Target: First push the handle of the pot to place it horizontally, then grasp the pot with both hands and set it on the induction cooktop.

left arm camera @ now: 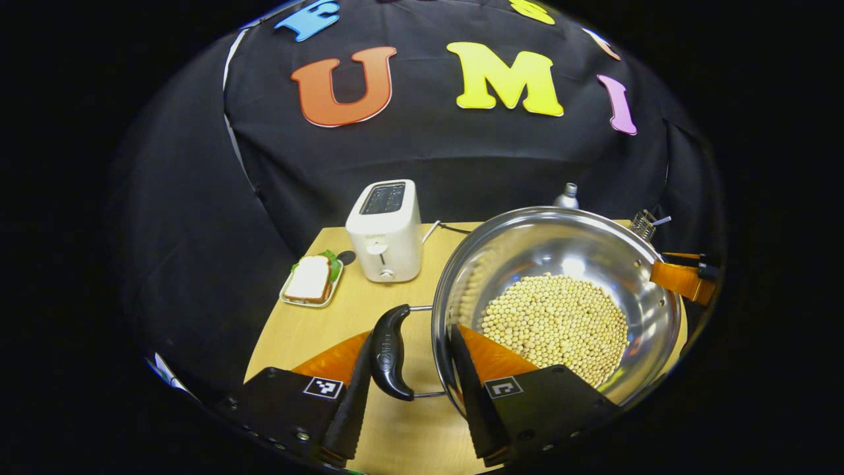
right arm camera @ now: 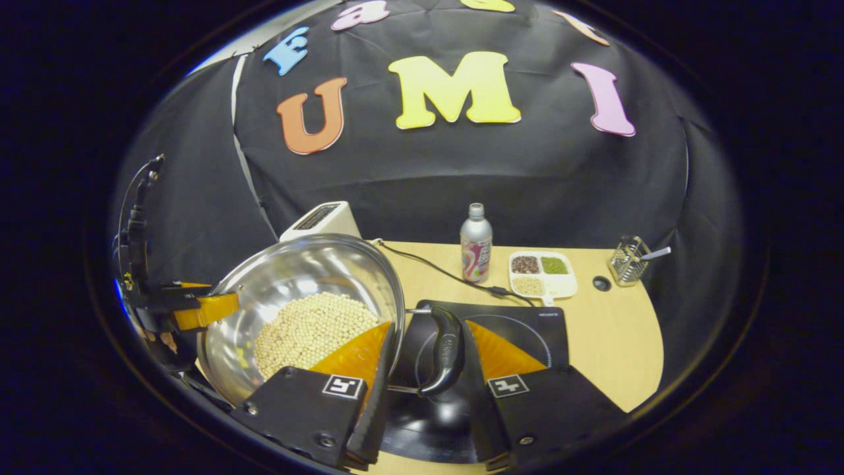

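Left gripper (left arm camera: 409, 422) open wide, straddling pot's left black handle (left arm camera: 390, 353), fingers not pressing. Steel pot (left arm camera: 593, 244), full of soybeans (left arm camera: 557, 323), seems lifted off wooden surface (left arm camera: 297, 330). Right gripper (right arm camera: 422, 422) open around right handle (right arm camera: 445, 349), above induction cooktop (right arm camera: 534, 330).

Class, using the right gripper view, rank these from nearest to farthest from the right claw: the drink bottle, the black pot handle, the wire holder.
1. Black pot handle: between the right claw's fingers, over the cooktop.
2. Drink bottle: straight ahead, behind the cooktop.
3. Wire holder: far right corner of the table.
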`<control>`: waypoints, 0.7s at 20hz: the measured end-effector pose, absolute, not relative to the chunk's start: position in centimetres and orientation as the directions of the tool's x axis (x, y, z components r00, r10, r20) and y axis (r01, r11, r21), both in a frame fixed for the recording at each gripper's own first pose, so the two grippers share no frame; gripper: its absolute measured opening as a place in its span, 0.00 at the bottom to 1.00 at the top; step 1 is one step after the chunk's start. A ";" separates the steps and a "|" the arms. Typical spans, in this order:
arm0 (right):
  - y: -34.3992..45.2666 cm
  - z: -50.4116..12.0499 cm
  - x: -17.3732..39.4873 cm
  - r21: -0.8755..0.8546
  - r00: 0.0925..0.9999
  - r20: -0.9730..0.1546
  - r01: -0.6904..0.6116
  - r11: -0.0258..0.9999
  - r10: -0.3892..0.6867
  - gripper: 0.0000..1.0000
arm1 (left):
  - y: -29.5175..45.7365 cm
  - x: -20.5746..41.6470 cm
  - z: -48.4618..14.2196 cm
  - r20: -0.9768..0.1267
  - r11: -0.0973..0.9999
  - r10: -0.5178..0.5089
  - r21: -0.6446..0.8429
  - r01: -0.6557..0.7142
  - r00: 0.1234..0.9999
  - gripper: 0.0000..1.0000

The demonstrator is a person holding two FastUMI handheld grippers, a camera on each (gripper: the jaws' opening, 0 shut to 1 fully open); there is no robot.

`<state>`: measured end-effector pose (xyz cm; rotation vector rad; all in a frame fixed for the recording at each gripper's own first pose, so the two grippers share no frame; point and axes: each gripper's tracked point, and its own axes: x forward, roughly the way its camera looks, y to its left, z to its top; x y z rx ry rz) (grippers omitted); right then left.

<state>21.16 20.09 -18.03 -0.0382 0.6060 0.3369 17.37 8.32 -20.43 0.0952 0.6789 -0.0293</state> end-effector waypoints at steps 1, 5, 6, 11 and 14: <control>18.9 -17.3 21.3 0.055 0.777 -0.558 -0.315 0.947 0.291 0.55 | 7.2 17.6 -20.2 -0.627 0.995 -0.010 0.070 0.069 0.779 0.63; 14.2 -15.3 21.7 0.042 0.806 -0.534 -0.276 0.960 0.255 0.53 | 2.1 18.4 -18.3 -0.612 0.992 -0.054 0.055 0.110 0.789 0.63; 13.2 -15.0 21.8 0.039 0.811 -0.531 -0.268 0.963 0.248 0.55 | 1.1 18.5 -18.3 -0.609 0.992 -0.061 0.054 0.118 0.791 0.63; 8.1 -14.6 22.4 0.032 0.823 -0.528 -0.227 0.973 0.209 0.55 | -3.7 19.6 -18.5 -0.610 0.985 -0.091 0.063 0.163 0.787 0.63; 5.8 -14.9 23.0 0.034 0.828 -0.526 -0.208 0.978 0.194 0.55 | -5.9 20.2 -19.0 -0.611 0.982 -0.098 0.068 0.175 0.785 0.63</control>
